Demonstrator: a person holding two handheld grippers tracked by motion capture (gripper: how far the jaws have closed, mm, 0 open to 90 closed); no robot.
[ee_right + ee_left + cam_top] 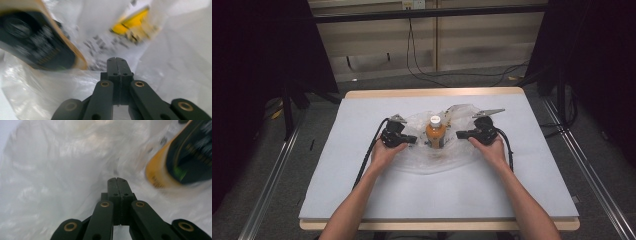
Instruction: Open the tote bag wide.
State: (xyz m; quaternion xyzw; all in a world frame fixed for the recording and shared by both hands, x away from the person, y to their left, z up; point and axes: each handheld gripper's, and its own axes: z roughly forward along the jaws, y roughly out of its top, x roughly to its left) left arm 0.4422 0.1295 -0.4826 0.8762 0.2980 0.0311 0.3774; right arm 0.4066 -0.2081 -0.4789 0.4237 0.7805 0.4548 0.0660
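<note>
Now the left gripper [411, 139] sits on the left edge of the clear plastic bag [412, 156], with its jaws pressed together and nothing in them. In the middle stands the orange bottle [435, 131], upright on the bag. On its right, the right gripper [461, 134] has its jaws together too, empty, just beside the bottle

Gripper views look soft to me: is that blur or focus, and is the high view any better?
Left gripper view: bottle and bag smeared, jaws crisp, so motion blur. Right gripper view: the same, bottle label streaked, bag print unreadable. High view: sharp on the table and bottle, but dim, dark at both sides, with soft glare on the bag.
</note>
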